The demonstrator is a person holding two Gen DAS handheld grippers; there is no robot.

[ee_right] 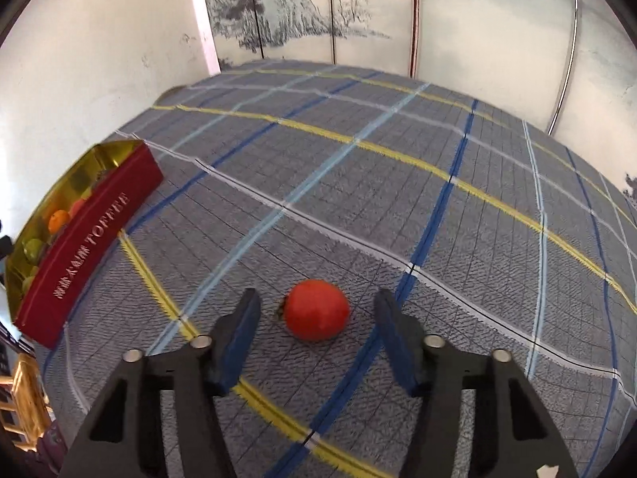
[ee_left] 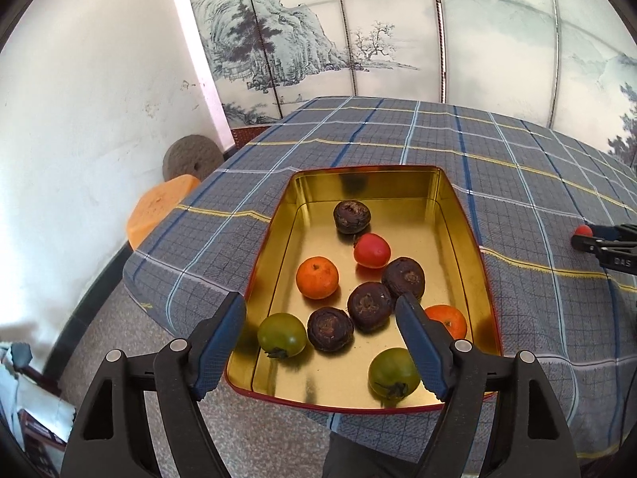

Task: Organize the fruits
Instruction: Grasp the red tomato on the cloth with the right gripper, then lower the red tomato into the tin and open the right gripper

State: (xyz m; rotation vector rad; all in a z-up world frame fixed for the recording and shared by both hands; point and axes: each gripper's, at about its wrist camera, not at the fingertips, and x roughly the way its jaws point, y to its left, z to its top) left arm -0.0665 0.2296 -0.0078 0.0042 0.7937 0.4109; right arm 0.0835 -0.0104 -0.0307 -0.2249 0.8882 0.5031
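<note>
A table (ee_right: 358, 199) under a grey plaid cloth (ee_left: 517, 199) carries a gold tin (ee_left: 370, 183) with red outer walls near its left edge; a lone red fruit (ee_right: 316, 310) lies on the cloth, well apart from the tin.

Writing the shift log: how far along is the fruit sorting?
Nine fruits already lie in the gold tin. The right tool is open around a red tomato on the cloth, not yet gripped. The left tool is open, empty. Left: grasp it, tin it.
</note>
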